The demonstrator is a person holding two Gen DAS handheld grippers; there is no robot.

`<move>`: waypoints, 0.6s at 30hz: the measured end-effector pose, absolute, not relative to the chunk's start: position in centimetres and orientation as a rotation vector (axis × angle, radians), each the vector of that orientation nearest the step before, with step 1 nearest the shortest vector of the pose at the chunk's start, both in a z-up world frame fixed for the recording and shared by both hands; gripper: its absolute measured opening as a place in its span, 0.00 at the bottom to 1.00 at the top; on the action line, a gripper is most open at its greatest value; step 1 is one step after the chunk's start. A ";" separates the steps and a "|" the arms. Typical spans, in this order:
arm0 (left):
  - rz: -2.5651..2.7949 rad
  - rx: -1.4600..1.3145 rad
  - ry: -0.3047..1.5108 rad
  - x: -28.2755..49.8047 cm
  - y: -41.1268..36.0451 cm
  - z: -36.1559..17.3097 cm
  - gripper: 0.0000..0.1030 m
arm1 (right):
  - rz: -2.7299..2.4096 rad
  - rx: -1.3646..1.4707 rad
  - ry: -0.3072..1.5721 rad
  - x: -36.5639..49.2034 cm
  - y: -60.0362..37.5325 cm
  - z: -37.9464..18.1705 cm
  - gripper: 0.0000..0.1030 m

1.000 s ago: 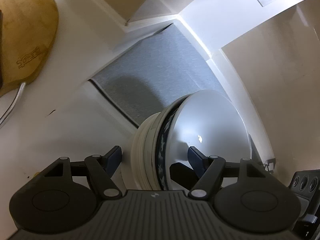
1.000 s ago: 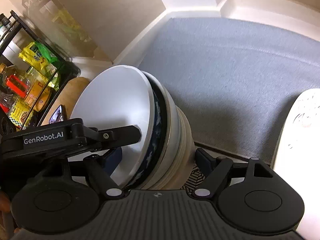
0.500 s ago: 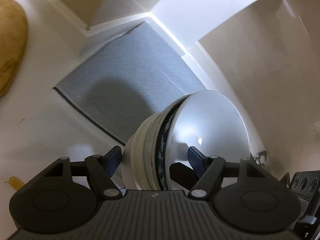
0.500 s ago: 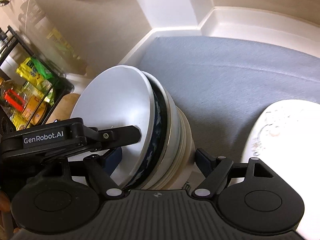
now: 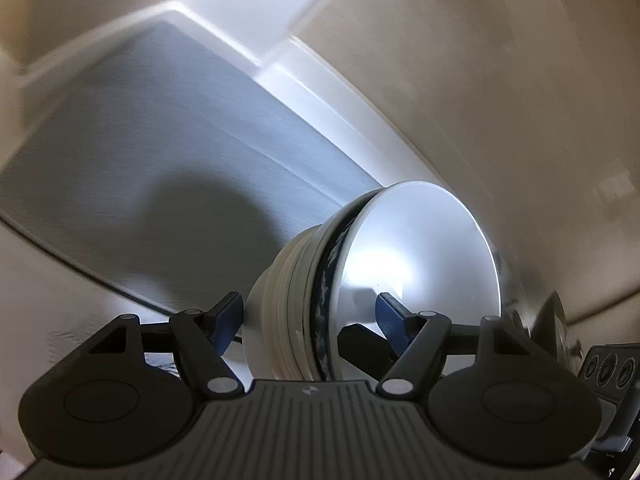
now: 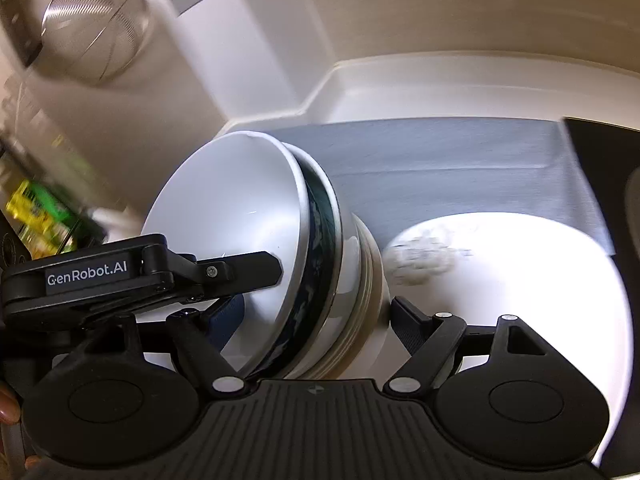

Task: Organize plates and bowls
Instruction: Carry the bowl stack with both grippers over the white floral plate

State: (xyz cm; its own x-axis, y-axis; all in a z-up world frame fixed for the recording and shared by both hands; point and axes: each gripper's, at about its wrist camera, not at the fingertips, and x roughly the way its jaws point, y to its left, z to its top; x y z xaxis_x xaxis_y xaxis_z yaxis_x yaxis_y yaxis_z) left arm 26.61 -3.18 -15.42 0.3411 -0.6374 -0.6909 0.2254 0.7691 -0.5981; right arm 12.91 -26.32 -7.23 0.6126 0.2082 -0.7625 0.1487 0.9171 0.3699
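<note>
Both grippers, left and right, are clamping the nested bowl stack between my fingers; uneven squeeze risks bowls sliding apart onto the plate ahead-right

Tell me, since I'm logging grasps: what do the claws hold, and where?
Both claws, left and right, clamp the same nested stack of bowls tipped on its side, one finger inside the white top bowl, the other against the stack's base.
</note>
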 end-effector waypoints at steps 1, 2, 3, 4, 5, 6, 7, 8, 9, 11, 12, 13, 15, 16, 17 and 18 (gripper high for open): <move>-0.599 -0.431 1.090 26.6 -3.9 -15.4 0.75 | 0.018 0.429 0.912 12.5 -27.0 -7.1 0.79; -0.613 -0.423 1.093 26.6 -4.6 -15.5 0.75 | 0.003 0.435 0.908 12.1 -27.5 -7.1 0.79; -0.626 -0.417 1.096 26.6 -5.4 -15.5 0.75 | -0.012 0.440 0.903 11.7 -28.1 -7.0 0.79; -0.640 -0.410 1.100 26.6 -6.1 -15.7 0.75 | -0.026 0.444 0.900 11.4 -28.6 -7.0 0.79; -0.653 -0.403 1.105 26.7 -6.8 -15.8 0.75 | -0.039 0.448 0.897 11.1 -29.2 -6.9 0.79; -0.663 -0.398 1.109 26.8 -7.4 -16.0 0.75 | -0.052 0.453 0.895 10.8 -29.7 -6.9 0.79; -0.676 -0.391 1.115 26.6 -8.0 -16.1 0.75 | -0.066 0.457 0.893 10.4 -30.2 -6.9 0.79; -0.687 -0.384 1.120 26.6 -8.7 -16.3 0.75 | -0.079 0.463 0.892 10.0 -30.7 -6.9 0.79; -0.698 -0.378 1.126 26.5 -9.2 -16.5 0.75 | -0.090 0.467 0.892 9.6 -31.3 -6.9 0.79; -0.713 -0.367 1.136 26.6 -10.3 -16.7 0.75 | -0.112 0.478 0.892 9.0 -32.2 -7.1 0.79; -0.720 -0.362 1.141 26.7 -10.8 -17.0 0.75 | -0.121 0.482 0.892 8.7 -32.5 -7.2 0.79; -0.728 -0.356 1.146 26.5 -11.2 -17.0 0.75 | -0.130 0.487 0.892 8.4 -32.9 -7.3 0.79; -0.737 -0.346 1.157 26.9 -11.9 -17.4 0.75 | -0.145 0.498 0.894 7.8 -33.5 -7.5 0.79; -0.741 -0.340 1.162 26.9 -12.3 -17.7 0.75 | -0.153 0.504 0.896 7.6 -33.8 -7.6 0.79; -0.745 -0.335 1.167 26.5 -12.5 -17.7 0.75 | -0.159 0.509 0.898 7.4 -34.0 -7.8 0.79; -0.749 -0.331 1.171 25.9 -12.7 -17.1 0.75 | -0.164 0.514 0.900 7.3 -34.2 -7.9 0.79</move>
